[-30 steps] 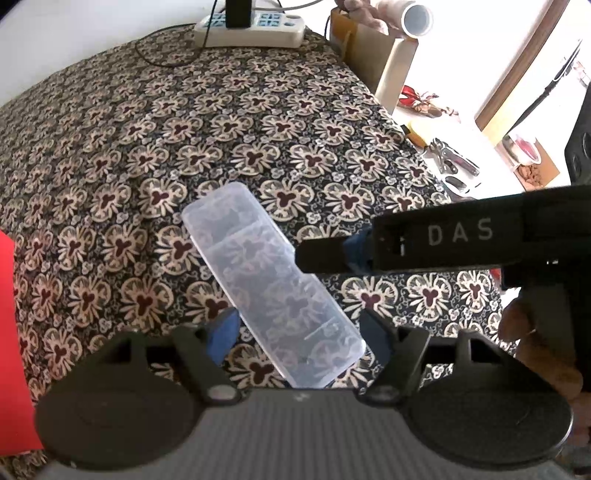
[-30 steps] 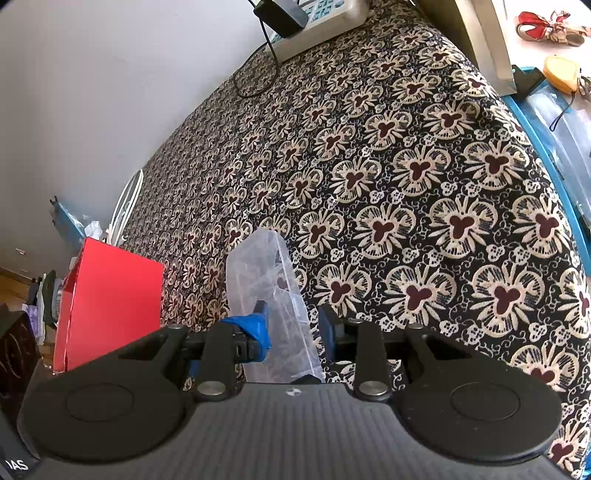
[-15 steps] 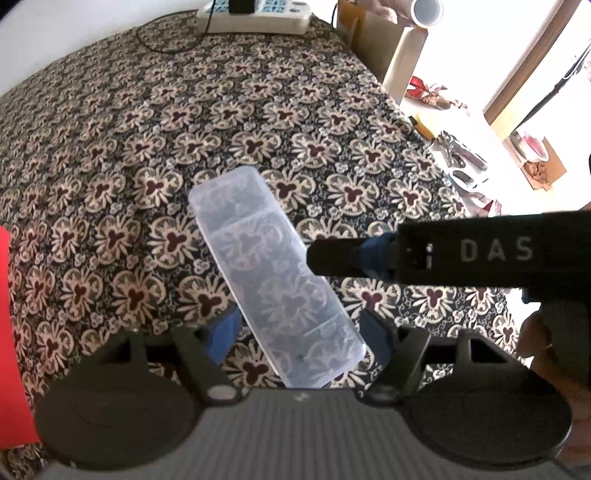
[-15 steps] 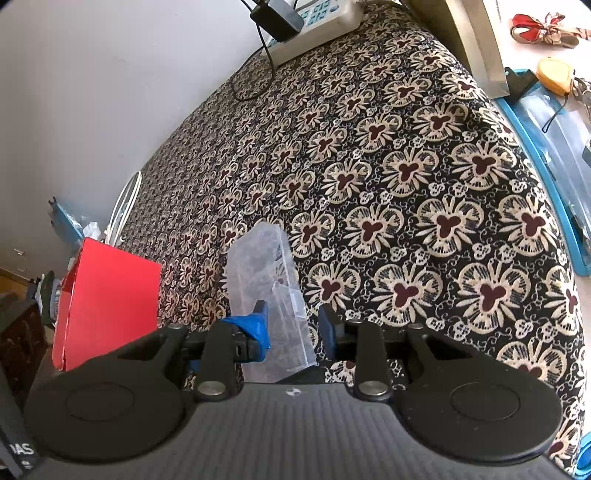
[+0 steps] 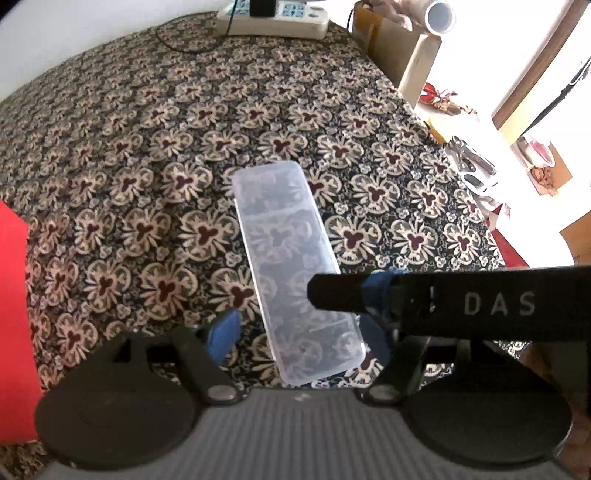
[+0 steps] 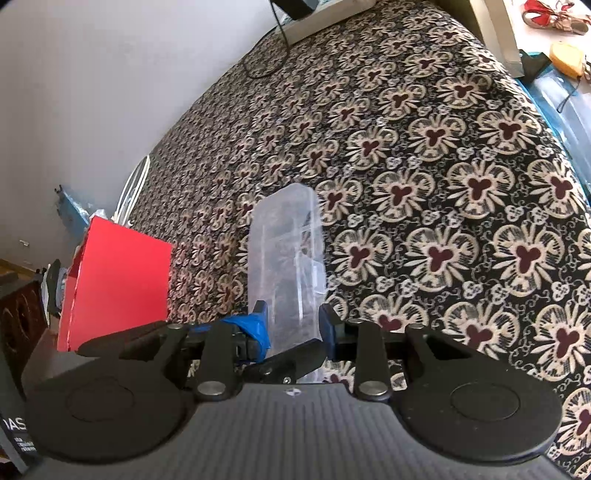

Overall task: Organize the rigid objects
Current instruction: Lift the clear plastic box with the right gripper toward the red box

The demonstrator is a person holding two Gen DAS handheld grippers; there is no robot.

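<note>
Clear plastic case [image 5: 295,266] is being gripped by the right gripper [image 6: 291,319] above the floral cloth [image 5: 147,147]. Its near end is being straddled by the left gripper [image 5: 299,336], whose fingers are being kept wide apart, just beside the case.

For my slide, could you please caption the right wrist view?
Right gripper grips a clear box above a floral cloth.

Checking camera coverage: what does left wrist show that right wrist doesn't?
Left wrist only: the right gripper reaching across the clear plastic case from the side, and a white tube on the far right. Right wrist only: a blue-rimmed tray past the table's right edge. Both: the case, the patterned tablecloth, the red box, the power strip.
</note>
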